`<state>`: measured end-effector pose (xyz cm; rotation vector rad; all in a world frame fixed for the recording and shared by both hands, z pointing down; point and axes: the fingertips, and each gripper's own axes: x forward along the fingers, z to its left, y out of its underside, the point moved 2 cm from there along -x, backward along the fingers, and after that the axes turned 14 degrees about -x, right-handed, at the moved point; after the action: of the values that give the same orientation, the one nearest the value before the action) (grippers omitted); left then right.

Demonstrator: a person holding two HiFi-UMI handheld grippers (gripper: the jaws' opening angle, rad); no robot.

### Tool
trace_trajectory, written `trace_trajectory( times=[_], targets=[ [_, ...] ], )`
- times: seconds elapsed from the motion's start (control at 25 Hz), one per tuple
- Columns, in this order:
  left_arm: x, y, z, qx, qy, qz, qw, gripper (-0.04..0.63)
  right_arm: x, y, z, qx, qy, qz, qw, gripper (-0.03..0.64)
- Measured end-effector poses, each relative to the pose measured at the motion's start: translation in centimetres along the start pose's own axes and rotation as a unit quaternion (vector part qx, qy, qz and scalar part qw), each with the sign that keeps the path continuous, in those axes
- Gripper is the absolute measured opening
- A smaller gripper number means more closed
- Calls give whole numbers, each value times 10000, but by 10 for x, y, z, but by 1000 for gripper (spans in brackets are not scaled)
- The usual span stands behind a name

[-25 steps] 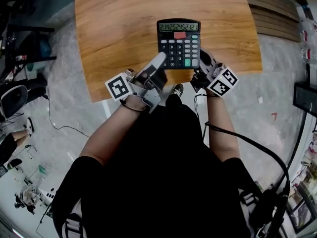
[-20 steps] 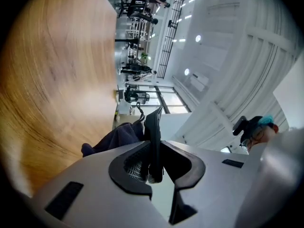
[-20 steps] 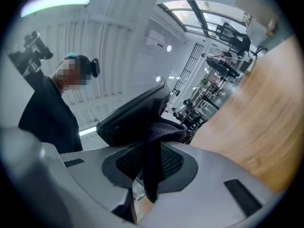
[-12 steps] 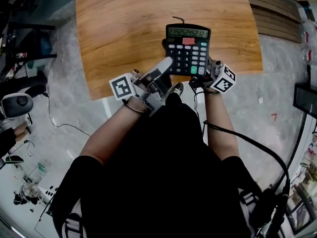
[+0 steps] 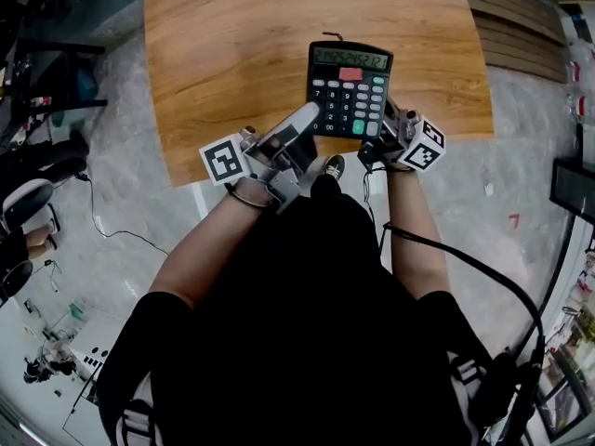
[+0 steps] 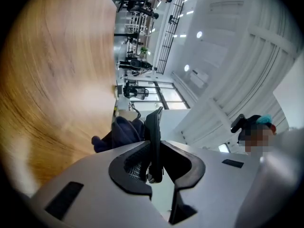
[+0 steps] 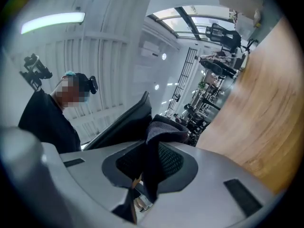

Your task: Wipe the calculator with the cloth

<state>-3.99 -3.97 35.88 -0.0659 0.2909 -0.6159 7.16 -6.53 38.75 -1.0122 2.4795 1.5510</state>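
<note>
The calculator point(image 5: 350, 89) is off the table point(image 5: 232, 54), held tilted w/ keys & display facing up toward the head cam. It hangs over the table's near edge, approx 1 o'clock from centre of the head view. The L tool point(image 5: 305, 119) is clamped on its 7 o'clock corner; in that tool's own view the body shows edge-on, pinched btwn both pads. The cloth point(image 7: 161, 127), dark blue, is gripped by the R tool point(image 5: 389, 126), which sits at the calculator's 5 o'clock corner. Its jaws are closed on a fold, w/ the rest bunched past the tips. In both tool views the cloth lies on the table-facing side of the calculator, i.e. its back. It looks to be touching or v. close; can't tell which. Step in hand, as I read it: wiping the back/edge while the L tool steadies. To do it well, hold the L grip firm but on the corner only, so the pads don't press keys. Sweep the cloth from 5 toward 11 o'clock in long strokes, w/ the bunched part flat on the casing, not the hard tips. Stay low over the table so a slip costs little. The keypad side prob. needs a pass too.
</note>
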Motion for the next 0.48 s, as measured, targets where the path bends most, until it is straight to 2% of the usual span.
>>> trace_trajectory(
  times=[0.12, 0.2, 0.48],
  targets=[
    [0, -1, -3, 58, 39, -125, 9999, 71, -10, 9, 18, 160, -307, 128, 9993, 69],
    [2, -1, -6, 81, 58, -143, 9998, 71, -14, 9, 21, 188, -324, 156, 9992, 69],
    [1, 1, 3, -48, 11, 119, 9999, 71, -7, -18, -22, -55, 385, -99, 9992, 69]
  ],
)
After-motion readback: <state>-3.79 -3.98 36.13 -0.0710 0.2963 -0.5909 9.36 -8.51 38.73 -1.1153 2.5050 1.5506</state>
